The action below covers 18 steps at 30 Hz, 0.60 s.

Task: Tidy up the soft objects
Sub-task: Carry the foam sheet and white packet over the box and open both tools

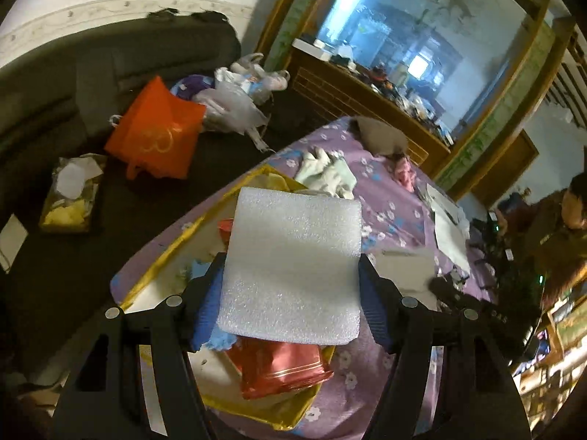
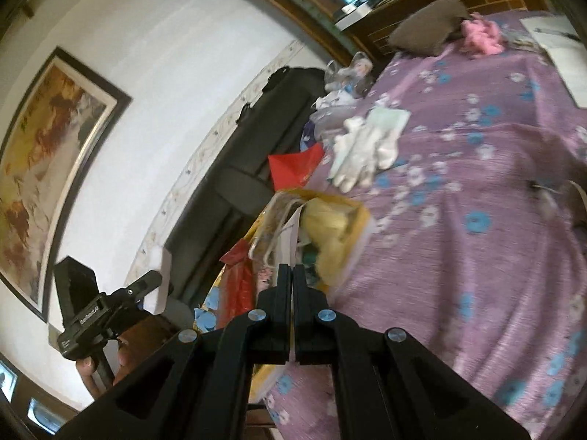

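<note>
My left gripper (image 1: 291,275) is shut on a white foam sheet (image 1: 293,264) and holds it above a gold box (image 1: 161,275) at the near edge of the purple flowered table. The box holds a red foil bag (image 1: 282,370) and blue scraps. A white cloth (image 1: 326,172) and a pink soft item (image 1: 403,172) lie farther back. My right gripper (image 2: 292,269) is shut and empty, close over the gold box (image 2: 361,220), which also holds yellow stuffing (image 2: 330,220). The white cloth (image 2: 363,150) and the pink item (image 2: 480,35) show beyond it.
A brown cushion (image 1: 381,135) and white papers (image 1: 447,227) lie on the table. An orange bag (image 1: 157,135), plastic bags (image 1: 234,99) and a small box of scraps (image 1: 71,194) sit on the dark sofa at left. A person (image 1: 565,227) sits at the right.
</note>
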Tool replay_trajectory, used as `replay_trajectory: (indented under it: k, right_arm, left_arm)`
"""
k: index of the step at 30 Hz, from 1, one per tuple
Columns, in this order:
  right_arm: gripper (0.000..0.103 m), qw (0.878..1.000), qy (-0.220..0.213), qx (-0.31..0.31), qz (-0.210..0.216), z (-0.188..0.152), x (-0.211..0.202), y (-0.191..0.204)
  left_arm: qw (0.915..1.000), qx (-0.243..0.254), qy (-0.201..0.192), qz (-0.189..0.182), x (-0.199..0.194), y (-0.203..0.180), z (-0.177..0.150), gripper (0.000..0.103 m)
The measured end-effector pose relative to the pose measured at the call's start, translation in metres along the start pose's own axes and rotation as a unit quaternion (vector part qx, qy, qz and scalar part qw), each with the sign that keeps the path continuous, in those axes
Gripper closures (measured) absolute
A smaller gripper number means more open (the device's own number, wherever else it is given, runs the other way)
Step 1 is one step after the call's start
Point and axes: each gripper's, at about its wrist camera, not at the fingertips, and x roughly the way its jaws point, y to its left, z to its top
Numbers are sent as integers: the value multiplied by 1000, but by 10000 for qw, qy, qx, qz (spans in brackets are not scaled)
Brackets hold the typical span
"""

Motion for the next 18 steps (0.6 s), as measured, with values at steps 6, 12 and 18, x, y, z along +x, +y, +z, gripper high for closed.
replay_trajectory:
  k: [6, 12, 18]
  right_arm:
    - [103, 9969, 55, -97, -783, 12, 40, 10]
    - [101, 9940, 202, -125, -1065, 22, 74, -4]
    - [100, 9938, 289, -159, -1064, 31, 97, -4]
  left_arm:
    - [9971, 387, 502, -430, 42, -31, 5, 35]
    - [9915, 539, 1125, -359, 97, -34, -8, 34]
    - [9959, 282, 854, -73, 99, -15, -5, 34]
